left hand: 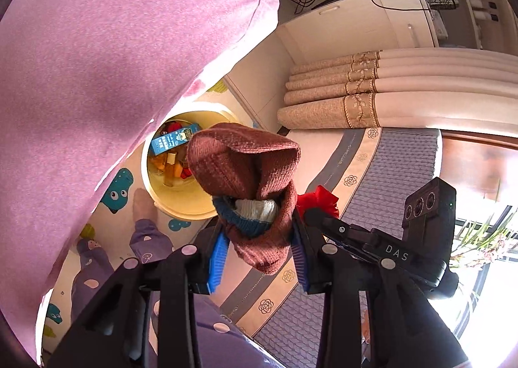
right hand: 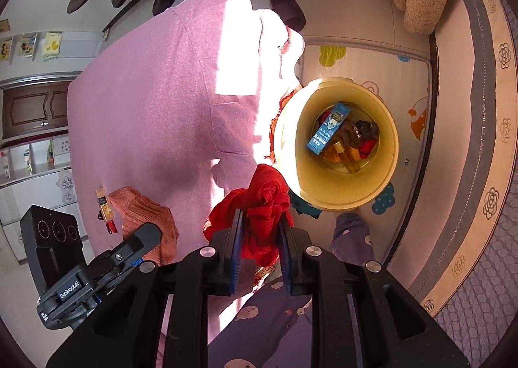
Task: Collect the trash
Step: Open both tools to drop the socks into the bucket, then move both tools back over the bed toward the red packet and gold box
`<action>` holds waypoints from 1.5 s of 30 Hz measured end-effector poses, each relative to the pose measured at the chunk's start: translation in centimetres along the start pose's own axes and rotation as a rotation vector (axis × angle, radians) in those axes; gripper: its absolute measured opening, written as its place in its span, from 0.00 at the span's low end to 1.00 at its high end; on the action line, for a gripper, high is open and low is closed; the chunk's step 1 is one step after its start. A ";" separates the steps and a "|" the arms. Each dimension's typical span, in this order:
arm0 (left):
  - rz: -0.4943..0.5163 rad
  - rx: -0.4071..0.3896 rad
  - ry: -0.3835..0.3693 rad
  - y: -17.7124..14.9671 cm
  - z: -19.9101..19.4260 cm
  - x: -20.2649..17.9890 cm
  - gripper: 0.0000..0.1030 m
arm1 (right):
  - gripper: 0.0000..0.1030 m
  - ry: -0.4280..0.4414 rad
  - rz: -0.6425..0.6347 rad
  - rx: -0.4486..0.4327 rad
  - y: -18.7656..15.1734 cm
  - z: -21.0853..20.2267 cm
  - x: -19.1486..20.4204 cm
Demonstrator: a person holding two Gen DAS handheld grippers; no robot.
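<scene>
Pale yellow round bin (right hand: 336, 193) on cartoon-print floor mat (right hand: 417, 83), holding blue carton (right hand: 328, 128) plus orange and red scraps; brown knit sock bundle (left hand: 246, 170) with blue-white inner layer clamped in left hand-held gripper (left hand: 257, 254); crumpled red cloth (right hand: 264, 206) pinched in right hand-held gripper (right hand: 260, 254), both just beside the bin's rim.

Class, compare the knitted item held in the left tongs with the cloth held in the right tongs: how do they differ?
The knitted bundle is brownish with blue and white knit tucked inside; the red cloth is one plain colour. The bundle is thick, coarse knit; the cloth is thin and crumpled. Both are held between tongs near the yellow bin.
</scene>
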State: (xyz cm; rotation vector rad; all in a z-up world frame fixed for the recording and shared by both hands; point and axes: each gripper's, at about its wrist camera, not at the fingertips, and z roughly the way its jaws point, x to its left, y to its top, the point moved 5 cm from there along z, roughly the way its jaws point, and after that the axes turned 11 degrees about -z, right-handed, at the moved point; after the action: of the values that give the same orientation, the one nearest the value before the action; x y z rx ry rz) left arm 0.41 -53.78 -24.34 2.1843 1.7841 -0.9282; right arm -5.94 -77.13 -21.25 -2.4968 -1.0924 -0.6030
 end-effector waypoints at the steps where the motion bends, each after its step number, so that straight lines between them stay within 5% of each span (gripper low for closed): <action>1: 0.002 0.009 0.007 0.1 0.5 -0.3 0.43 | 0.30 0.004 0.024 0.000 0.0 -0.1 -0.6; 3: -0.005 0.021 0.016 0.3 1.4 -0.8 0.69 | 0.32 0.020 0.075 0.002 0.0 -0.3 -1.8; 6: 0.007 0.023 0.030 0.3 1.7 -1.0 0.72 | 0.41 0.030 0.122 -0.006 -0.1 -0.4 -3.1; 17: -0.002 -0.023 0.056 -0.1 -1.1 1.2 0.74 | 0.41 0.046 0.062 0.013 -0.1 0.4 0.4; 22: -0.035 -0.085 0.055 0.0 -4.5 4.2 0.75 | 0.42 0.025 -0.066 0.041 -0.3 2.1 5.7; 32: -0.249 -0.296 0.015 -0.1 -15.9 15.7 0.93 | 0.76 -0.026 -0.392 0.077 -3.5 7.6 20.3; 39: -0.380 -0.419 0.018 -1.4 -23.5 24.8 0.95 | 0.86 -0.087 -0.559 0.058 -7.0 12.1 30.2; 45: -0.382 -0.510 0.190 -2.0 -28.9 30.3 0.95 | 0.90 -0.116 -0.581 0.031 -8.9 15.9 36.1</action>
State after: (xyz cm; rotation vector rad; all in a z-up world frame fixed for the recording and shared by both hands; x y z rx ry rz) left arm 11.51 -13.84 -17.96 1.6888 2.2670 -0.2651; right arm 13.29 -42.04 -15.08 -2.1959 -1.8773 -0.5836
